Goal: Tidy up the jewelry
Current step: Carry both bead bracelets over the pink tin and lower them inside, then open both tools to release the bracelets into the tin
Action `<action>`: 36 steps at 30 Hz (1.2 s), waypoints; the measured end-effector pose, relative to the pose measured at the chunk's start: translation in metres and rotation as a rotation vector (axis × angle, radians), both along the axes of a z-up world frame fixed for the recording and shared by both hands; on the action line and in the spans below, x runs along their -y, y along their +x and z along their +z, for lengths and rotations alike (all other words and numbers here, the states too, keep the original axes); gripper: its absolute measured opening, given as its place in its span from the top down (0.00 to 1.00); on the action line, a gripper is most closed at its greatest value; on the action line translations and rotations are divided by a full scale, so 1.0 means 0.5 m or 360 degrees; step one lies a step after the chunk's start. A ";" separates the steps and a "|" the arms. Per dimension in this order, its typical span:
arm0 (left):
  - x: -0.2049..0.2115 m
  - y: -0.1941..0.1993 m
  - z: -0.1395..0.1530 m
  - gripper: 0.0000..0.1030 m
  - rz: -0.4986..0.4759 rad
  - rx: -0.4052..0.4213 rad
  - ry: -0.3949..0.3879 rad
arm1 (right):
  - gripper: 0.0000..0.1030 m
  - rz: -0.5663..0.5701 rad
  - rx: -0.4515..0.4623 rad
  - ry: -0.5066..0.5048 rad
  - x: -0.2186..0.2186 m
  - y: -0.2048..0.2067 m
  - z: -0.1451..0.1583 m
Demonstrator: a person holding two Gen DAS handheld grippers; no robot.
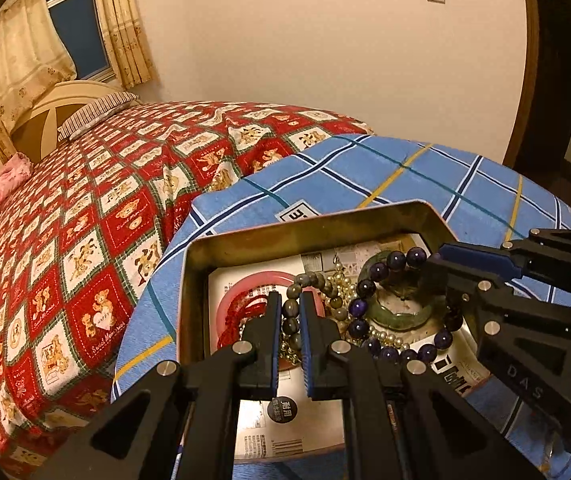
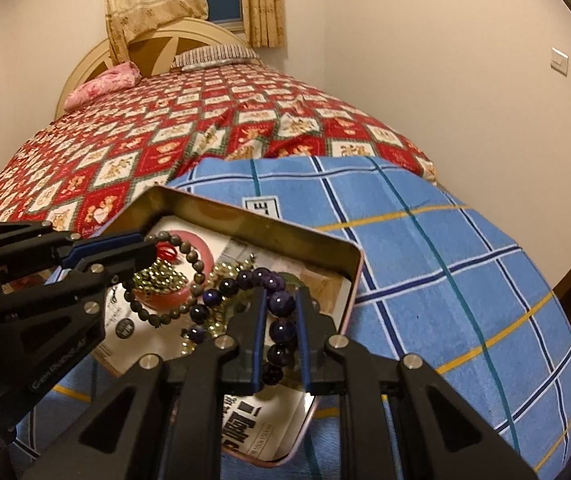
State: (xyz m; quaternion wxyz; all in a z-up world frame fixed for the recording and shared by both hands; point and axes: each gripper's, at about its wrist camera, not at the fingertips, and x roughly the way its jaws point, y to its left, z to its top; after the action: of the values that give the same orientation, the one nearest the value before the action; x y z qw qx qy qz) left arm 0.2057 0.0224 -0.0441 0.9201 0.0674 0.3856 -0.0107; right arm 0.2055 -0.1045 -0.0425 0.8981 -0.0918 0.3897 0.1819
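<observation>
Inside the shallow gold metal tin (image 1: 313,236), the left gripper (image 1: 290,312) is pinching a grey-brown beaded bracelet (image 1: 291,322) while the right gripper (image 2: 281,312), at its three o'clock, is clamping a dark purple beaded bracelet (image 2: 279,304), so tangled strands are likely snagging and dragging neighbours out.

The left claw (image 1: 290,312) tilts steeply downward, its two blue-padded fingers (image 1: 273,336) drawn nearly together and pinching a strand of grey beads (image 1: 290,307). The right claw (image 2: 281,312) tilts down likewise, just beside it, its narrow jaws clamped on a string of dark purple beads (image 2: 281,305).
</observation>
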 end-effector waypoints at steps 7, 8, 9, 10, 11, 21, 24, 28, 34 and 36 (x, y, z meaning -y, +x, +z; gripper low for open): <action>-0.007 0.006 -0.004 0.92 0.0013 -0.0013 0.0009 | 0.84 0.0002 -0.0030 -0.0010 -0.002 0.000 -0.011; -0.007 0.006 -0.004 0.92 0.0011 -0.0013 0.0013 | 0.84 0.0002 -0.0035 -0.0011 -0.002 0.001 -0.012; -0.007 0.006 -0.004 0.92 0.0011 -0.0013 0.0014 | 0.84 0.0002 -0.0038 -0.0013 -0.002 0.002 -0.013; -0.007 0.007 -0.005 0.92 0.0010 -0.0015 0.0013 | 0.84 0.0001 -0.0039 -0.0013 -0.002 0.002 -0.013; -0.008 0.007 -0.006 0.92 0.0010 -0.0017 0.0012 | 0.84 0.0002 -0.0040 -0.0012 -0.002 0.002 -0.013; -0.004 0.003 -0.010 0.90 0.0006 -0.0024 0.0014 | 0.83 0.0003 -0.0048 -0.0004 -0.001 0.001 -0.013; 0.000 -0.003 -0.008 0.77 0.0007 -0.0022 0.0041 | 0.75 0.0005 -0.0056 0.0023 0.001 -0.001 -0.011; 0.000 -0.018 0.007 0.40 0.0055 0.0048 0.0089 | 0.49 0.0018 -0.0036 0.0021 0.003 -0.011 -0.006; 0.000 -0.050 0.033 0.39 0.0054 0.0077 0.0048 | 0.48 0.0006 -0.0019 0.0030 0.015 -0.028 0.010; 0.002 -0.074 0.039 0.39 0.0068 0.0104 0.0037 | 0.45 0.0014 -0.0014 0.0035 0.024 -0.041 0.021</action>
State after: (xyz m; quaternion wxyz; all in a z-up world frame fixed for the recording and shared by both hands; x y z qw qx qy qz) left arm 0.1688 0.0213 -0.0244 0.9314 0.0700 0.3569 0.0157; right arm 0.1851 -0.1164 -0.0320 0.8965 -0.0828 0.3913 0.1905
